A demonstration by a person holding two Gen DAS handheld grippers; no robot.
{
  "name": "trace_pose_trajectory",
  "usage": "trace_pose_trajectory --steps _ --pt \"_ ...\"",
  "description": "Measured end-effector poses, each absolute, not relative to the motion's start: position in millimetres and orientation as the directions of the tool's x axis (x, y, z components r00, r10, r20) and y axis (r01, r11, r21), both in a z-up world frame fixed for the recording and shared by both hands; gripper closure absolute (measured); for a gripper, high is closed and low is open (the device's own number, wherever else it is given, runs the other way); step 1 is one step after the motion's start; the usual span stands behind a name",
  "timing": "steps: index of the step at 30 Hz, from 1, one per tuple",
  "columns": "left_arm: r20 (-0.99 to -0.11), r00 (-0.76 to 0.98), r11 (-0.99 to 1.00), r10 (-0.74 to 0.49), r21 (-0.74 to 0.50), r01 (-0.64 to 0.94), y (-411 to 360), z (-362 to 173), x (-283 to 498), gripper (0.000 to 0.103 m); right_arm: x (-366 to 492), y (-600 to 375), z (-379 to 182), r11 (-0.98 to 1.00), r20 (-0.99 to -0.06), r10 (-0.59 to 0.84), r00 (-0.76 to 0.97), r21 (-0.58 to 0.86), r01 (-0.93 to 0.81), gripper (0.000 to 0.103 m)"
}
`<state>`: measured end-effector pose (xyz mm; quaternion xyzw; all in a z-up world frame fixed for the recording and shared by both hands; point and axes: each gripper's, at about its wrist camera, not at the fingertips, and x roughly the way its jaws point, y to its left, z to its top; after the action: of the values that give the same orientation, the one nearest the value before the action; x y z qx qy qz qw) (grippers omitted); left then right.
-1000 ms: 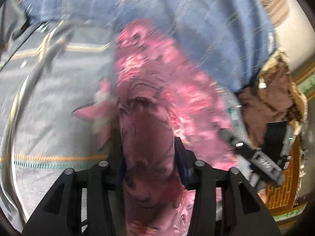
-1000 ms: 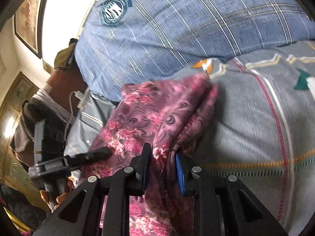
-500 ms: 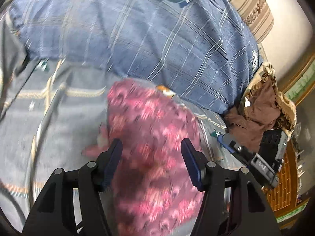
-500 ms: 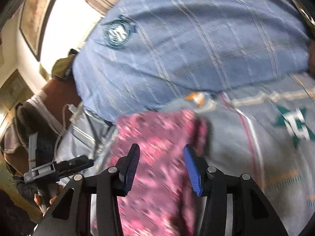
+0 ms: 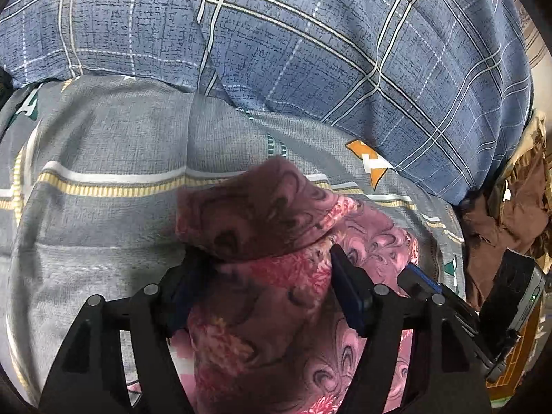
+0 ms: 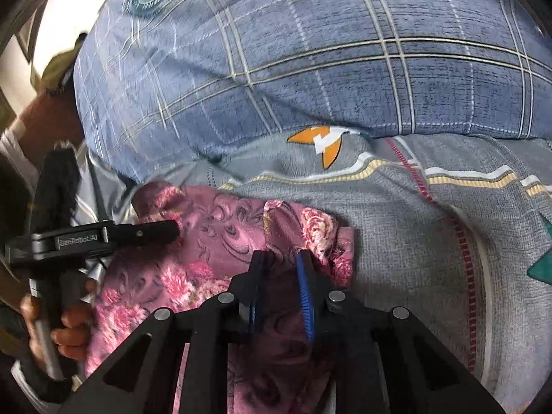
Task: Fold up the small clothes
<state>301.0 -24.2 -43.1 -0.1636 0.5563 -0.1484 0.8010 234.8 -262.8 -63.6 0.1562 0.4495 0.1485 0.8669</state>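
A pink floral garment (image 5: 276,227) lies bunched on the grey bedsheet (image 5: 103,158). My left gripper (image 5: 262,262) stands wide open around a thick fold of it, the cloth filling the gap. My right gripper (image 6: 283,258) is nearly closed, pinching the garment's right edge (image 6: 303,234) between its black and blue pads. The right gripper's tip shows in the left wrist view (image 5: 417,279). The left gripper shows in the right wrist view (image 6: 103,238), held by a hand at the garment's left side.
A blue plaid pillow (image 5: 310,41) fills the far side, also in the right wrist view (image 6: 310,51). Brown cloth (image 5: 510,207) is heaped at the right beyond the bed edge. The grey patterned sheet (image 6: 431,241) extends to the right.
Both grippers opened and let the garment drop, then came back down onto it. The right gripper has closed on the cloth's edge again; the left stays wide around a fold.
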Motion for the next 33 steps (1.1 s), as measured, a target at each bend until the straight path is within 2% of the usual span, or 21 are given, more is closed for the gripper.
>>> trace_pose_trajectory --steps 4,5,9,11,14,17,22,24,26,30,31,33 --pt "-0.83 0.358 0.9 -0.428 -0.429 0.079 -13 -23 276 0.032 223 -264 -49 0.909 -0.734 0.397 0.551 0.397 -0.126 0.081" --pt "-0.827 0.374 0.905 -0.42 -0.415 0.099 -9 -16 262 0.032 211 -266 -41 0.903 -0.719 0.409 0.562 0.406 -0.138 0.078" --pt "-0.809 0.412 0.907 -0.419 -0.39 0.156 5 0 197 0.032 157 -266 -24 0.874 -0.664 0.478 0.575 0.427 -0.232 0.078" --pt "-0.806 0.416 0.907 -0.421 -0.386 0.17 8 -2 164 0.032 129 -263 -25 0.869 -0.66 0.489 0.57 0.422 -0.257 0.078" --pt "-0.841 0.406 0.933 -0.358 -0.309 0.184 -5 -26 136 0.031 101 -256 -45 0.88 -0.683 0.474 0.556 0.395 -0.264 0.078" --pt "-0.841 0.442 0.95 -0.313 -0.272 0.156 -8 -36 132 0.02 93 -252 -56 0.895 -0.676 0.443 0.589 0.375 -0.243 0.078" --pt "-0.846 0.412 0.941 -0.338 -0.319 0.116 4 -24 127 0.021 87 -252 -38 0.903 -0.699 0.426 0.575 0.372 -0.217 0.076" --pt "-0.845 0.442 0.954 -0.301 -0.267 0.138 5 -15 112 0.021 73 -254 -33 0.907 -0.696 0.419 0.583 0.352 -0.231 0.063" --pt "-0.839 0.466 0.959 -0.28 -0.22 0.18 0 -11 90 0.021 53 -254 -33 0.912 -0.7 0.41 0.585 0.321 -0.255 0.059" --pt "-0.869 0.45 0.968 -0.207 -0.115 0.223 -18 -34 77 0.02 38 -249 -62 0.924 -0.748 0.382 0.542 0.289 -0.252 0.06" --pt "-0.879 0.44 0.972 -0.185 -0.098 0.213 -21 -41 78 0.02 34 -250 -66 0.924 -0.737 0.383 0.557 0.293 -0.247 0.06" --pt "-0.87 0.457 0.976 -0.187 -0.113 0.184 -19 -38 78 0.021 31 -250 -63 0.926 -0.731 0.378 0.568 0.295 -0.236 0.06"
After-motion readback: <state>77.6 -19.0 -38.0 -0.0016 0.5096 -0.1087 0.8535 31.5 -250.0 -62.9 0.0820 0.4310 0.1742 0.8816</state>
